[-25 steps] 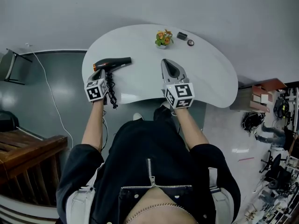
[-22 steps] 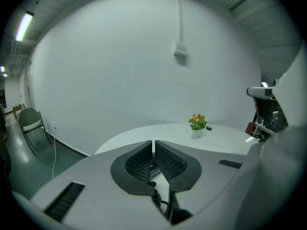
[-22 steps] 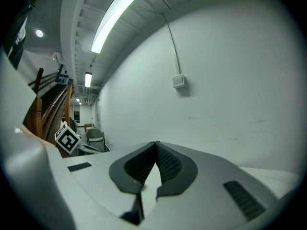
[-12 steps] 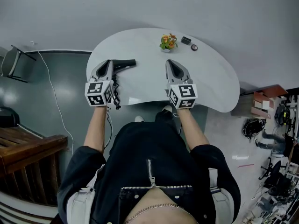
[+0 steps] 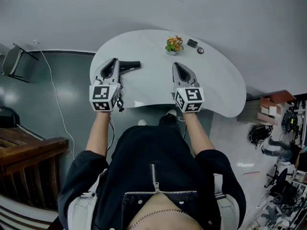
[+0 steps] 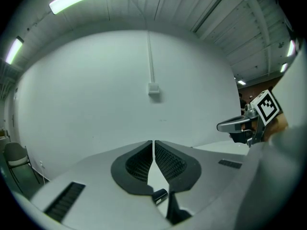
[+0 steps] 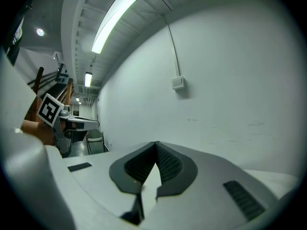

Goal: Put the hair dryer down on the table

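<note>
Both the left gripper [image 5: 114,63] and right gripper [image 5: 176,66] hover closed and empty over the bench [image 5: 153,87], the hair dryer [image 5: 130,66] lying at ten o'clock.

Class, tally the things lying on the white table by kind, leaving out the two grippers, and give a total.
Hair dryer: 1
Flower pot: 1
Small dark rectangular item: 1
Small round item: 1
Total: 4
</note>
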